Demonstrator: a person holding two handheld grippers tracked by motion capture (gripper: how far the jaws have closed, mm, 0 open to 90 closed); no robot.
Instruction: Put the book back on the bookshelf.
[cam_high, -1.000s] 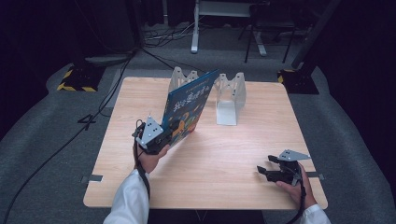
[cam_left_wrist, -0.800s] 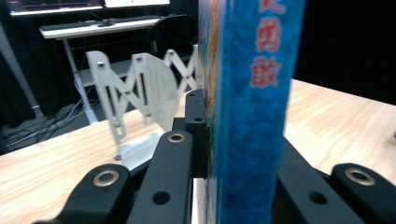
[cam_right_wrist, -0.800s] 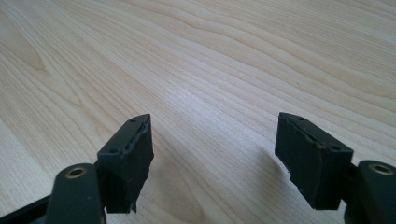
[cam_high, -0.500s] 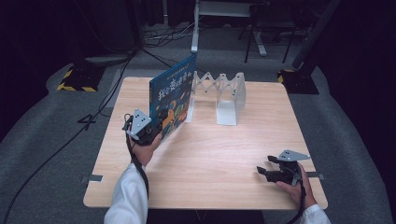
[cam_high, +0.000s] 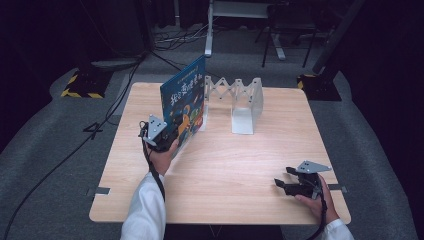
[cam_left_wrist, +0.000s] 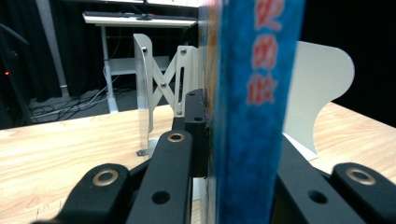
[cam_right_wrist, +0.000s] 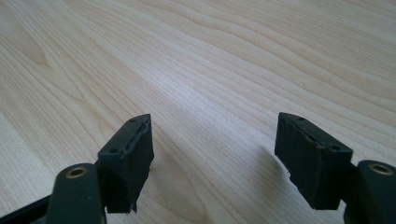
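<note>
The left gripper (cam_high: 167, 137) clamps the upright blue picture book (cam_high: 184, 102) at the white metal bookend's (cam_high: 246, 102) nine o'clock, while the right gripper (cam_high: 286, 184) rests wide open and empty on the wooden surface (cam_high: 225, 165).

Thing: a book (cam_high: 184, 102); thin, hard-covered, closed
Cover: blue, with yellow characters along the top and a coloured picture below
Spine: blue with red characters, seen edge-on in the left gripper view (cam_left_wrist: 254, 112)
Pose: upright on its lower edge, leaning slightly
Place: left half of the table; just beside the left end plate of the white expanding book rack (cam_high: 235, 97)
Hold: clamped at its near lower corner by the left gripper (cam_high: 162, 137)
</note>
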